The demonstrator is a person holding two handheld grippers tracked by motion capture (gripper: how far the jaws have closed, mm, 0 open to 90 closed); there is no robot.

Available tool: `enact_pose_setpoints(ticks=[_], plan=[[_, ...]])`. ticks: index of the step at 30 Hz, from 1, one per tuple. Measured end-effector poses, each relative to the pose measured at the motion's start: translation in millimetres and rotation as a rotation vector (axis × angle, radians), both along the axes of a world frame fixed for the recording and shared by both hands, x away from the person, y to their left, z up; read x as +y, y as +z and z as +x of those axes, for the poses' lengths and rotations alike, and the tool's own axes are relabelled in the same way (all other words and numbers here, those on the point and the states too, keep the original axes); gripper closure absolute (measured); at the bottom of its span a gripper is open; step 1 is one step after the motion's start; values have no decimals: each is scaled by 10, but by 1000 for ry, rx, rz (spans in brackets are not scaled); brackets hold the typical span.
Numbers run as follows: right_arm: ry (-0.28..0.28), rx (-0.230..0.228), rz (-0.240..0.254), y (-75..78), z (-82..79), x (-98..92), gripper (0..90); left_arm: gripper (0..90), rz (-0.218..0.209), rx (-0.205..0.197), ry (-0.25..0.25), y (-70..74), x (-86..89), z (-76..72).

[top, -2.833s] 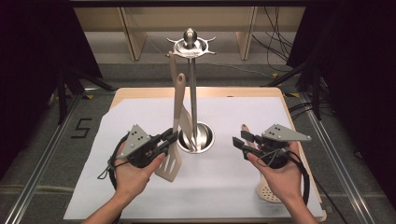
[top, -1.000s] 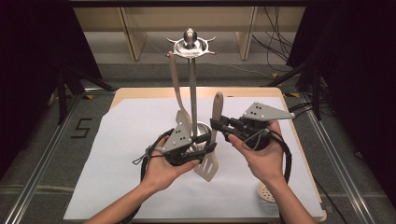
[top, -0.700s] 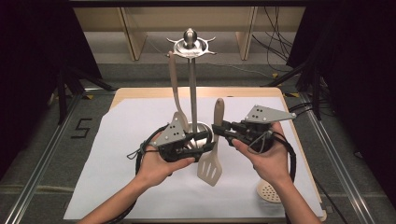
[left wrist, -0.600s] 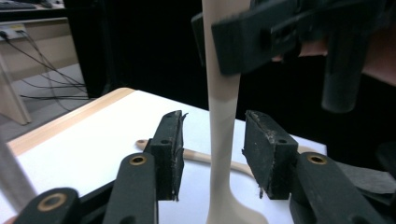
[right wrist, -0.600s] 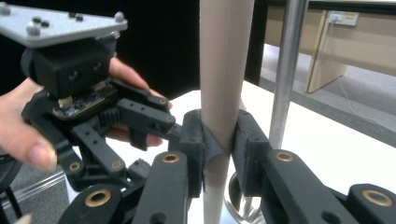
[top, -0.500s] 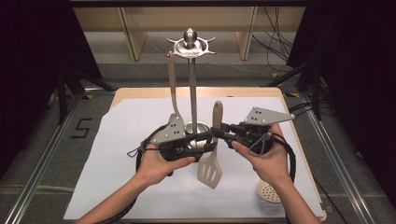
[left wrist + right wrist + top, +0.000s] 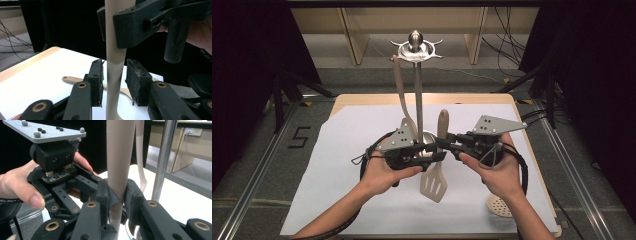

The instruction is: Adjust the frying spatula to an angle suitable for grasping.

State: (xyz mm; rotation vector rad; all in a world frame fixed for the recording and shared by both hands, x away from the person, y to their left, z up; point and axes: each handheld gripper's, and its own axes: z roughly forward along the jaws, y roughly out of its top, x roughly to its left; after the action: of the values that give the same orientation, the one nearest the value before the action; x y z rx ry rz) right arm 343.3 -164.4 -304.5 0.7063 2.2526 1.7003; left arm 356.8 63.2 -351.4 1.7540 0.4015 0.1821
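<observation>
A beige slotted spatula [image 7: 434, 183] stands upright in front of the utensil stand [image 7: 418, 95], head down. My right gripper [image 7: 443, 143] is shut on its handle [image 7: 120, 157], its pads pinching it from both sides. My left gripper [image 7: 435, 159] sits just below on the same handle [image 7: 114, 65]. Its jaws stand open on either side with a small gap at each pad. The two grippers face each other, almost touching.
A second beige utensil [image 7: 401, 90] hangs from the stand's top ring, close behind the left gripper. The steel pole [image 7: 163, 157] rises right behind the spatula. A perforated skimmer [image 7: 500, 205] lies on the white sheet [image 7: 337, 150] near the front right corner.
Both hands came in from the sides to the middle. The spatula, held low by the left gripper, now stands upright with the right gripper on its handle. Hardly any motion in the last half second.
</observation>
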Motion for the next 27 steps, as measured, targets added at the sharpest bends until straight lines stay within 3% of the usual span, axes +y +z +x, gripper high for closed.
enact_pose_setpoints(ticks=[10, 12, 17, 22, 27], plan=[[8, -13, 10, 0, -9, 13, 765, 754, 2, 18, 4, 29, 5, -6], [8, -33, 15, -4, 6, 6, 758, 757, 13, 20, 31, 49, 2, -31], [-5, 18, 95, 12, -20, -50, 628, 760, 11, -13, 109, 119, 58, -26], [-66, -1, 135, -2, -23, -235, 615, 761, 5, -11, 174, 196, 143, 4], [-214, 20, 81, -118, -6, -402, 613, 761, 13, -20, 237, 265, 174, 9]])
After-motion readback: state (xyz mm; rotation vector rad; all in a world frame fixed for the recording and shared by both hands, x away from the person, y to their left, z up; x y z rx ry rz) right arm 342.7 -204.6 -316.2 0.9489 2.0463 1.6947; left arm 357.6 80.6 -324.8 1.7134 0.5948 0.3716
